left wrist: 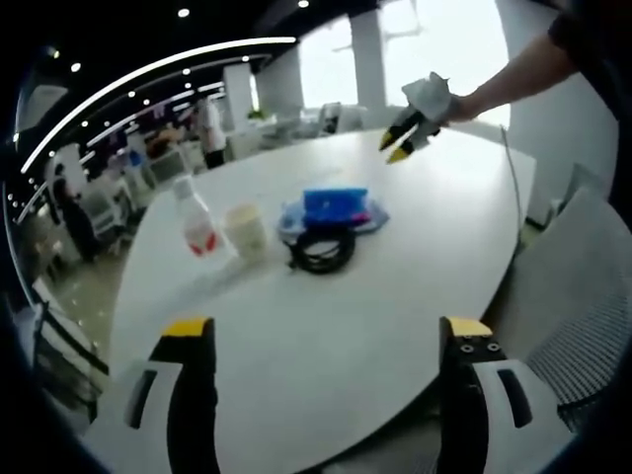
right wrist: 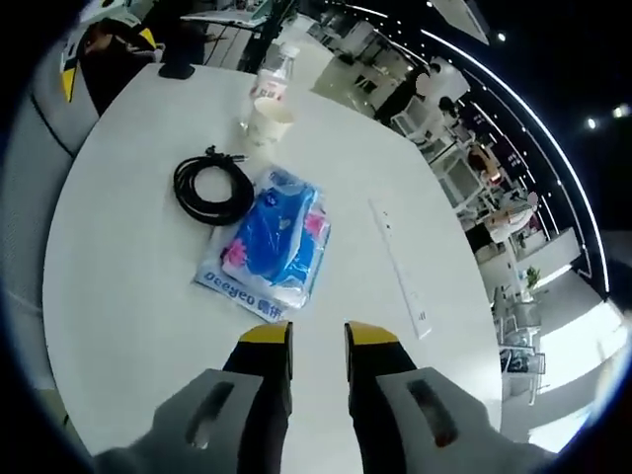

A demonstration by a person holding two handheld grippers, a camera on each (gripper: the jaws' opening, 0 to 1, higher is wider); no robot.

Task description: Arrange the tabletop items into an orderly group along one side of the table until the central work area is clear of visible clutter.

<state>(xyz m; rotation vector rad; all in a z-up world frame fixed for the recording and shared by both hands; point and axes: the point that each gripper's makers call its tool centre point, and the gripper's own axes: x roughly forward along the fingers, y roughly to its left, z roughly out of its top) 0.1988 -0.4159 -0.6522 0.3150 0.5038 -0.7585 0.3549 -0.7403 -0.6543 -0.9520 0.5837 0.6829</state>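
A blue tissue pack (left wrist: 334,207) lies mid-table on the white oval table (left wrist: 395,326), with a black cable coil (left wrist: 322,247) touching its near side. Left of them stand a paper cup (left wrist: 247,230) and a clear bottle with a red label (left wrist: 196,219). My left gripper (left wrist: 326,331) hovers over the near table edge, wide open and empty. My right gripper (left wrist: 399,146), held in a hand, hangs above the far side. In the right gripper view, my right gripper (right wrist: 318,336) is over bare table just short of the tissue pack (right wrist: 272,247), jaws a narrow gap apart, empty. Beyond are the cable (right wrist: 212,188), cup (right wrist: 269,120) and bottle (right wrist: 272,74).
A white power strip (right wrist: 400,267) is set flush in the table to the right of the tissue pack. A grey mesh chair (left wrist: 583,296) stands at the table's right edge. Office desks and people fill the background.
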